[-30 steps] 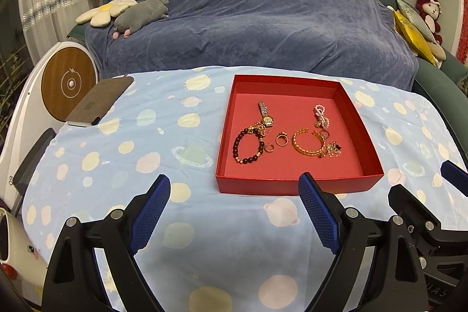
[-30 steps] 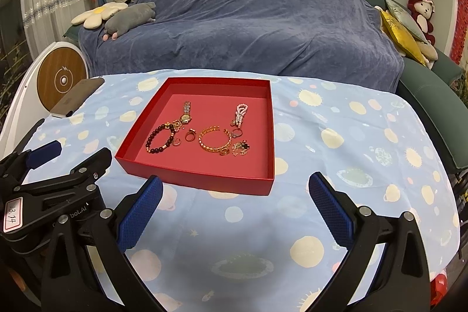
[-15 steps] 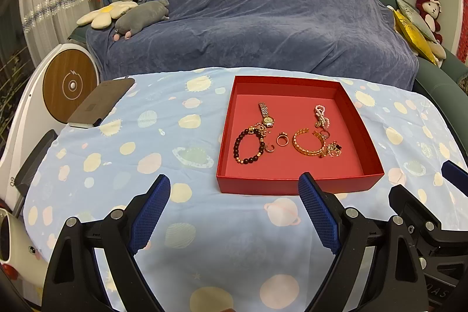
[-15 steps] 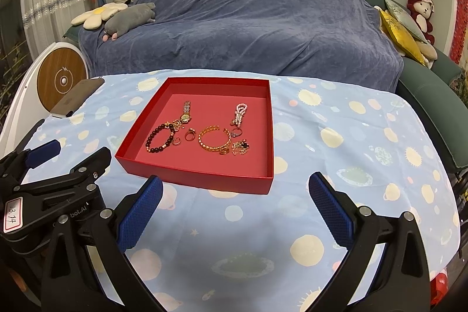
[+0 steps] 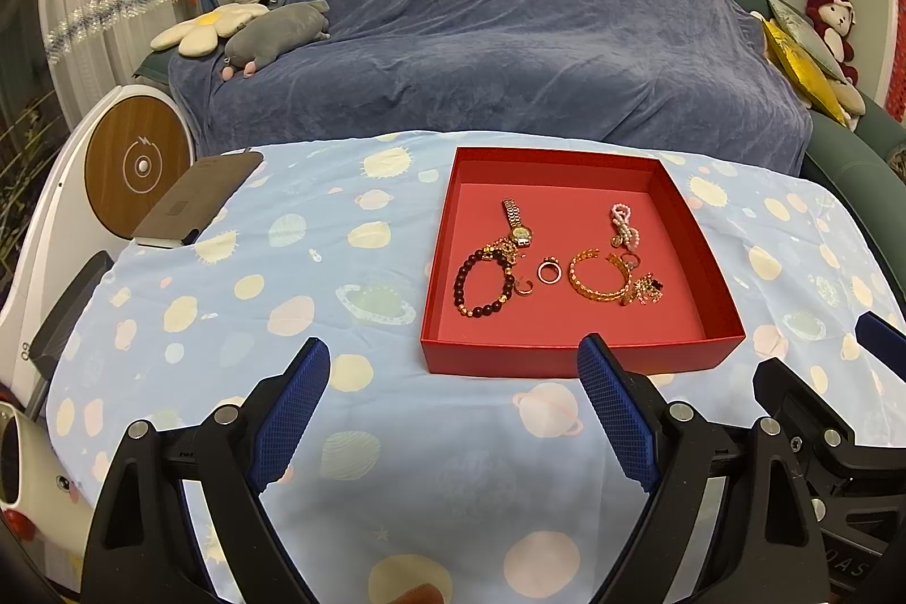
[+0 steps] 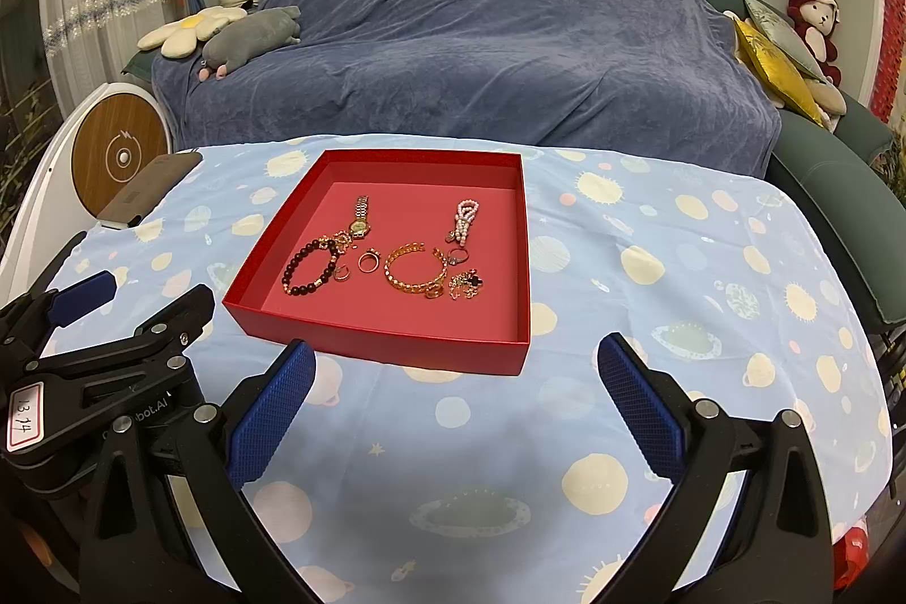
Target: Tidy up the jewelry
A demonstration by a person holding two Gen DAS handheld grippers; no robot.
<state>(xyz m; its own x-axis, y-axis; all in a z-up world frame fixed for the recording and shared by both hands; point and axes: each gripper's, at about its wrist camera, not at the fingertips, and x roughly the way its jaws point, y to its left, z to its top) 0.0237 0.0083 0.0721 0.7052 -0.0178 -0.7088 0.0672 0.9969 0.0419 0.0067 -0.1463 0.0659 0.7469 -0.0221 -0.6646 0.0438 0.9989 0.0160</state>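
Left gripper (image 5: 453,411) and right gripper (image 6: 453,394) hang over the near table (image 5: 340,491) (planet-print cloth), fingers apart, nothing between. Beyond: red tray (image 5: 566,360) holding dark bead bracelet (image 5: 481,284), watch (image 5: 518,225), ring (image 5: 548,271), gold bangle (image 5: 594,275), possibly a pearl charm (image 5: 623,225). Farthest, blue-draped sofa (image 5: 509,38).

Red box (image 5: 577,358), planet-dotted pale blue tablecloth (image 5: 317,264), blue-padded claws (image 6: 453,394)

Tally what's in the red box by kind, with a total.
Watch: 1
Dark bead bracelet: 1
Gold bangle: 1
Pink bead strand: 1
Small rings: at least 3
Tangled gold charm piece: 1
Total: about 8; the tangle is too small to split.
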